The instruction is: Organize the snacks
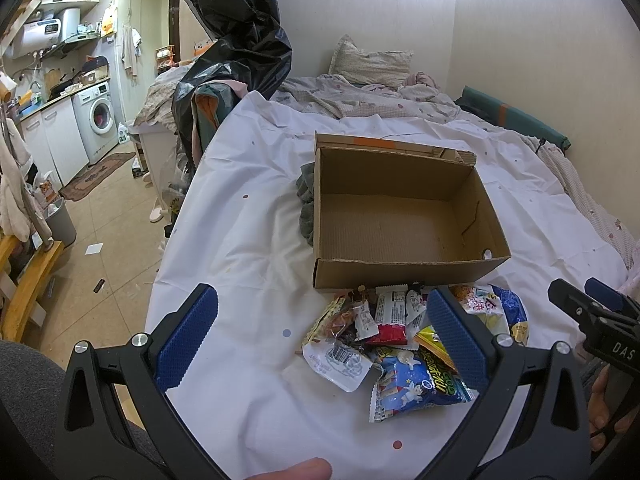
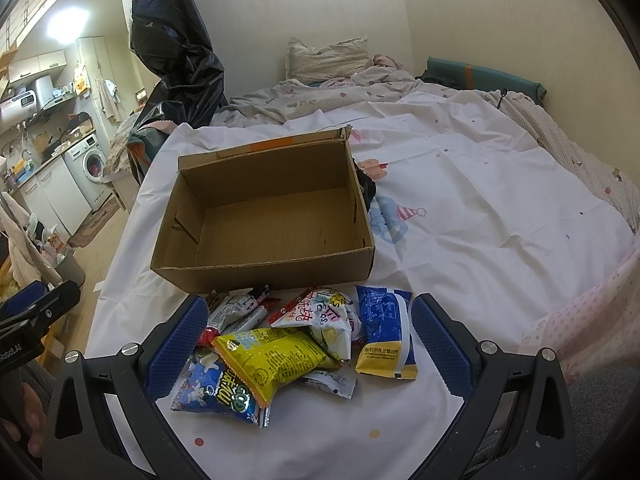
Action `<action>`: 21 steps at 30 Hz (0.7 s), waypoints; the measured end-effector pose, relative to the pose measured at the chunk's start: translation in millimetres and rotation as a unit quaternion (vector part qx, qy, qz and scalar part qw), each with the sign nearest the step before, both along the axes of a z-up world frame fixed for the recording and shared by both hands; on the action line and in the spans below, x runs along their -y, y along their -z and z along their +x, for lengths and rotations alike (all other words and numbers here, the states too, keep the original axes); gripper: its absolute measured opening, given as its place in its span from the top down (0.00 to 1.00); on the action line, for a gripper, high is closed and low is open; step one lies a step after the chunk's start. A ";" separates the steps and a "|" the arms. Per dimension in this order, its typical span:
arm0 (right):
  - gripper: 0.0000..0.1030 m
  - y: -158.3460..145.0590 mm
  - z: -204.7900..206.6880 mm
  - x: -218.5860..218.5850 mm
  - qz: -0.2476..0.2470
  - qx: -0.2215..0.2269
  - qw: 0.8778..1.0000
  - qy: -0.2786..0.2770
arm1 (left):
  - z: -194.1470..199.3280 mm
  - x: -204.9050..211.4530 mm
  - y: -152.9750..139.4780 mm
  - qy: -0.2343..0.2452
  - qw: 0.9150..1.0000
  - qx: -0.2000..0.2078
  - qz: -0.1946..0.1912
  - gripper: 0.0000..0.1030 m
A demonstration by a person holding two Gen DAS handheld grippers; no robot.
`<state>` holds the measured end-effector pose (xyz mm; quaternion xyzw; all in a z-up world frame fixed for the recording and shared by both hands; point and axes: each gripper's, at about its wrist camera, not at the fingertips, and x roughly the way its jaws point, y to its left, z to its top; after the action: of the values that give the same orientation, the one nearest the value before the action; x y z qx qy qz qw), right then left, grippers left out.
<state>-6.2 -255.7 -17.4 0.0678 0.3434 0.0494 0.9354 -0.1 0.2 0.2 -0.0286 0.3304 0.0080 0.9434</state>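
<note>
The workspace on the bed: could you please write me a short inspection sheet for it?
Surface: white sheet over a bed, creased.
Job's things: box, open and empty; snacks piled on the sheet in front of it, none inside.
Clutter: grey cloth against the box's side; black bag at the bed's edge.
Grippers: left tool and right tool both open, holding nothing, above the pile.
Cables: nothing seen.
Surroundings: pillow by the wall; washer in the kitchen corner.
</note>
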 end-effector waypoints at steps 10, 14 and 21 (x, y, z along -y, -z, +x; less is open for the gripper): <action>0.00 0.1 -0.6 -0.2 0.002 -0.001 1.000 0.000 | 0.9 3.5 6.0 0.002 1.000 -0.002 0.003 0.00; 0.00 6.0 1.3 -1.7 0.002 -0.002 1.000 -0.001 | 0.3 3.1 9.4 0.004 1.000 -0.007 0.004 0.00; 0.00 5.7 1.6 -4.4 -0.001 -0.003 1.000 -0.003 | 2.0 2.2 7.5 0.004 1.000 -0.010 -0.003 0.00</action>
<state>-4.6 -251.4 -23.2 0.0657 0.3461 0.0518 0.9345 1.9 -2.0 -7.3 -0.0300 0.3399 0.0038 0.9400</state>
